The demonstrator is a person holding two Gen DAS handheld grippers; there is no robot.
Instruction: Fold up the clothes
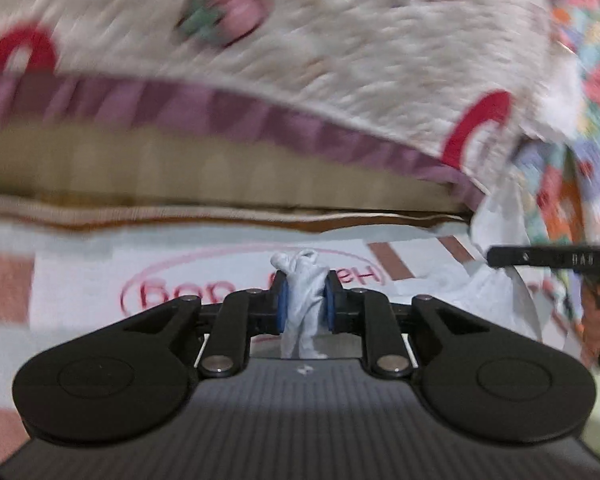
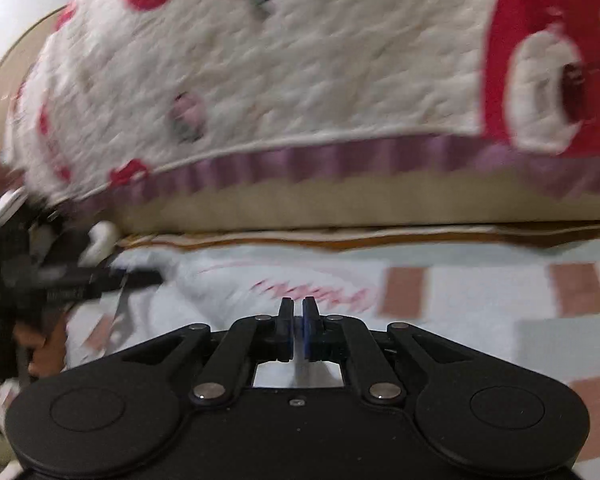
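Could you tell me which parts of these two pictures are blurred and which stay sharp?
Left wrist view: the left gripper and the pinched white garment are sharp; the fluffy blanket and the right gripper at the edge smear with motion. Right wrist view: the right gripper is crisp, the blanket, the garment's red print and the left gripper are streaked. Fisheye bends the bed edge in both.

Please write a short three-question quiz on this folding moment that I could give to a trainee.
1. True or false: the left gripper pinches a bunch of the white garment.
2. What colour is the ribbed trim along the fluffy blanket's edge? A green, B purple, C black.
3. In the right wrist view, how do the right gripper's jaws stand?

Key: 1 true. 2 B. 3 nearly together, a thin gap between the pads; whether cloth is caught there cannot be told.
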